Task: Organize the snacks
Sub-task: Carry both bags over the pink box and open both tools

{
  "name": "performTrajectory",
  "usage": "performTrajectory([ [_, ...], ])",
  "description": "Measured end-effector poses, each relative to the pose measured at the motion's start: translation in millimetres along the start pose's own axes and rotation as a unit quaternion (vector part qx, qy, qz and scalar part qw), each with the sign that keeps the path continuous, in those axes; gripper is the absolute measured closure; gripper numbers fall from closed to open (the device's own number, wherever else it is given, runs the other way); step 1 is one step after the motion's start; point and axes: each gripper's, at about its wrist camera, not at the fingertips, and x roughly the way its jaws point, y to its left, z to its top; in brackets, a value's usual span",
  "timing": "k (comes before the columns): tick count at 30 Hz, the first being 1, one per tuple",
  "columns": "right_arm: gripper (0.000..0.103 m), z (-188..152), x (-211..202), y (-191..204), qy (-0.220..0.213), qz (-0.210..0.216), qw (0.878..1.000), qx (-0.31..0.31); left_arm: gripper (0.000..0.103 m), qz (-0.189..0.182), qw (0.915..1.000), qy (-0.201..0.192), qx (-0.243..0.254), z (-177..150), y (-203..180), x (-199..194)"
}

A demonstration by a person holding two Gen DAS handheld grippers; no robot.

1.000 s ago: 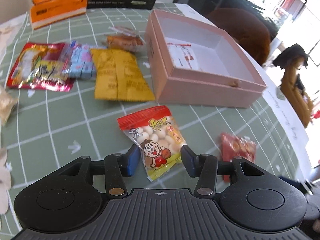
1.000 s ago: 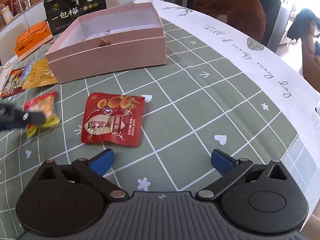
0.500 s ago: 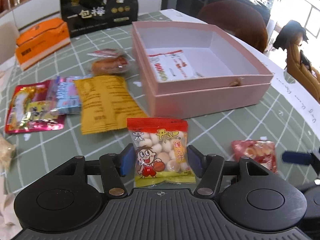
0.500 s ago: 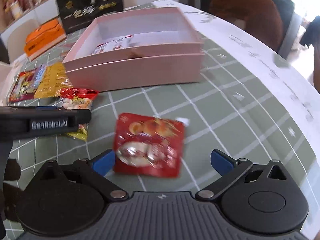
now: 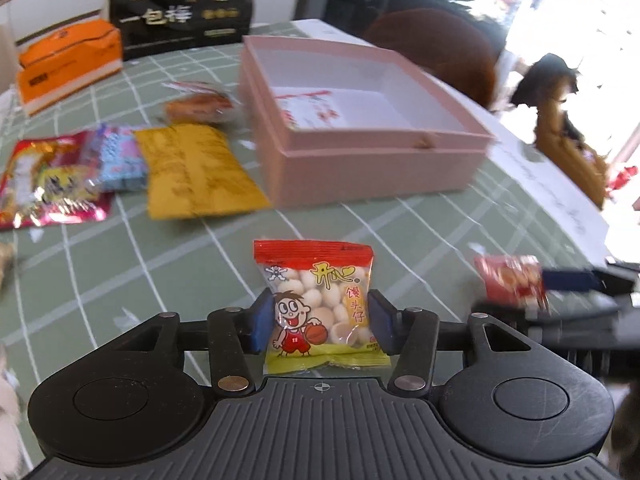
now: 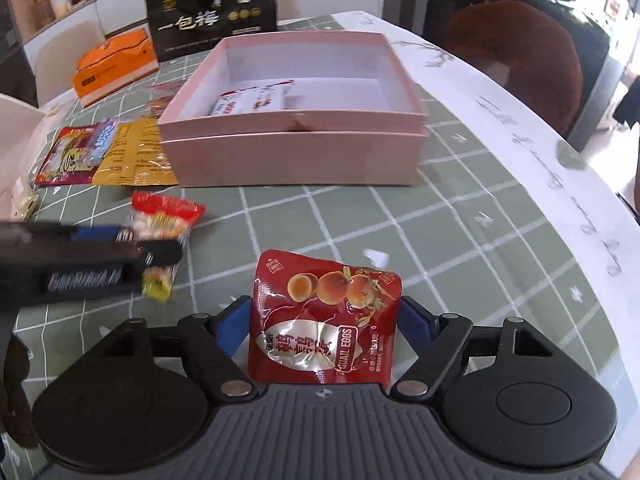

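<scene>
My left gripper (image 5: pixel 320 322) is shut on a clear snack pack with a red top and a cartoon boy (image 5: pixel 316 304), held just above the table. My right gripper (image 6: pixel 324 320) is shut on a red quail eggs pouch (image 6: pixel 324 320). The open pink box (image 5: pixel 400 168) stands ahead of both grippers and holds one white-and-red packet (image 5: pixel 316 108); the box also shows in the right wrist view (image 6: pixel 296 156). The left gripper with its pack shows at the left of the right wrist view (image 6: pixel 120 256). The red pouch shows at the right of the left wrist view (image 5: pixel 508 280).
Left of the box lie a yellow packet (image 5: pixel 196 172), a blue packet (image 5: pixel 120 160), a red foil packet (image 5: pixel 48 180) and a bun in clear wrap (image 5: pixel 200 104). An orange box (image 5: pixel 68 64) and a black bag (image 5: pixel 184 8) stand at the back. A brown chair (image 6: pixel 520 56) is behind the table.
Both grippers have closed on their packs: the left on the cartoon snack pack, the right on the red pouch. Both have moved nearer the pink box and each other.
</scene>
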Motion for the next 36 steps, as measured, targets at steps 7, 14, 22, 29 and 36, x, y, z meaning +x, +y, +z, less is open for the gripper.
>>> performTrajectory([
  [7,0.025,-9.7,-36.1,-27.8,-0.024,-0.011,1.0,0.011,0.049,-0.06,0.9977,-0.013,-0.029,-25.6,-13.6,-31.6],
  [14,0.025,4.8,-56.4,-40.9,-0.032,0.012,0.999,0.013,0.049,-0.06,0.9971,-0.045,-0.011,36.0,-41.0,-58.3],
  [22,0.025,63.1,-97.9,-62.2,-0.118,0.028,0.993,0.001,0.049,-0.01,0.9883,-0.136,0.069,156.0,-93.2,-57.3],
  [29,0.025,69.4,-98.6,-94.2,-0.137,0.007,0.991,0.004,0.048,0.002,0.9985,-0.019,0.052,198.7,-85.6,63.3],
  [36,0.025,51.5,-66.1,-120.1,-0.09,-0.017,0.995,0.025,0.049,-0.054,0.9974,0.021,-0.043,163.5,-46.7,105.3],
])
